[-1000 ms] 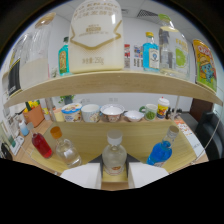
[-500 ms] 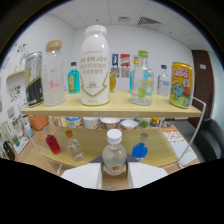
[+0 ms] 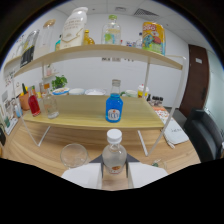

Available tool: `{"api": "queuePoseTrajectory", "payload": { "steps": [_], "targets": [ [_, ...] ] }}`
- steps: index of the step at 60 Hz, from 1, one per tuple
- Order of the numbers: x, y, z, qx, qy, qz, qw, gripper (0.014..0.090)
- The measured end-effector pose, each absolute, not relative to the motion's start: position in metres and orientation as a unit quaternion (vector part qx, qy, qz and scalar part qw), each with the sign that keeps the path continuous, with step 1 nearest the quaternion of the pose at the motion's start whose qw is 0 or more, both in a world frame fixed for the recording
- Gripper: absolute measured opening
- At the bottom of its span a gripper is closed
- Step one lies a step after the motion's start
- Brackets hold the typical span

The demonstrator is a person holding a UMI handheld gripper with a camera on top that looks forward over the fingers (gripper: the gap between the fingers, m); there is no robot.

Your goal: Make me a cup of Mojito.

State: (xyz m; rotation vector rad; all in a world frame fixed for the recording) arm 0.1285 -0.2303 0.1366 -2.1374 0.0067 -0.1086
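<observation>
Both fingers (image 3: pixel 114 176) clench a clear bottle (image 3: pixel 114 156) with a white cap, upright between them. Just beside it on the table stands an empty glass (image 3: pixel 75 155). Beyond, a blue bottle (image 3: pixel 114 107) sits on the lower shelf (image 3: pixel 80 117), a red bottle (image 3: pixel 33 104) well apart from it. Nothing looks poured yet, so mixing is likely all ahead. Compared with half a second ago, the view has swung: the glass has come into sight and the blue bottle now lies straight ahead.

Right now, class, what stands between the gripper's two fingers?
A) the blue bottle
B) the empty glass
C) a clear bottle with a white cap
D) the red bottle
C: the clear bottle with its white cap sits between the fingers, held by the gripper.
</observation>
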Motion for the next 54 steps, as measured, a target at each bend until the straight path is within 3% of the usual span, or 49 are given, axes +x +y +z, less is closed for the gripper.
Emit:
{"api": "queuePoseTrajectory", "payload": {
  "steps": [14,26,45,50,54],
  "targets": [
    [0.136,-0.221,0.146,-0.849,-0.144,-0.191,0.471,0.0335],
    [0.139,-0.207,0.178,-0.723,-0.367,-0.4,0.428,0.0333],
    [0.13,-0.193,0.201,-0.492,-0.573,-0.607,0.248,0.0334],
    [0.13,-0.194,0.196,-0.447,-0.604,-0.63,0.196,0.0336],
    [0.126,-0.193,0.196,-0.417,-0.623,-0.638,0.176,0.0339]
  ]
}}
